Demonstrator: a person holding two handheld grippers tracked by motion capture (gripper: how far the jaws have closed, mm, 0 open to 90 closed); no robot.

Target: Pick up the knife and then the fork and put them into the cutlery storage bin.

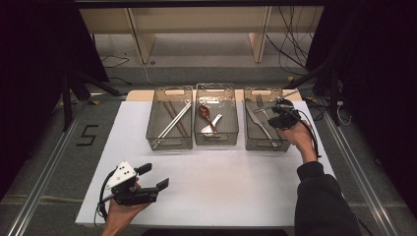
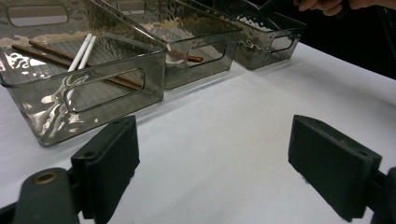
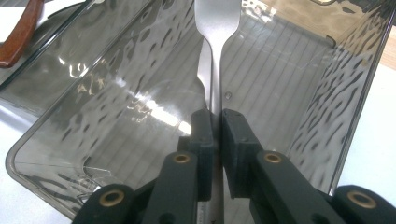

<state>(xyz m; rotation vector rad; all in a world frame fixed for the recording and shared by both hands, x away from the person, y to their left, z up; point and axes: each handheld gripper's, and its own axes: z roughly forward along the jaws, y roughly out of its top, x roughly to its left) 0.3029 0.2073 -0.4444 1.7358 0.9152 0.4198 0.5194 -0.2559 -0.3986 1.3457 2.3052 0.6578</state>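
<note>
- Three clear smoky plastic bins stand side by side across the far half of a white table (image 1: 221, 182), seen from above.
- Right gripper (image 1: 279, 112), held in the person's right hand (image 1: 297, 135), hangs over the right bin (image 1: 251, 137).
- Its two black jaws are pressed together on the thin handle of a silver utensil (image 3: 215, 28), clamped just below the point where the handle widens.
- From the right gripper view, the utensil runs straight up and away from the jaws; its broad end is cut off at the top of the picture, so I cannot tell what kind it is.
- Beneath it lies the ribbed floor of the right bin; I cannot tell whether the utensil touches that floor.
- A knife (image 1: 259, 123) lies in the same bin.
- Left gripper (image 1: 152, 177) sits low over the near left part of the table, well apart from the bins, its jaws wide apart with bare white table between them.
- Left bin (image 1: 169, 143) holds brown and white chopsticks (image 1: 173, 120).
- Middle bin (image 1: 216, 140) holds a dark red spoon (image 1: 206, 115) and a white one (image 1: 216, 119).
</note>
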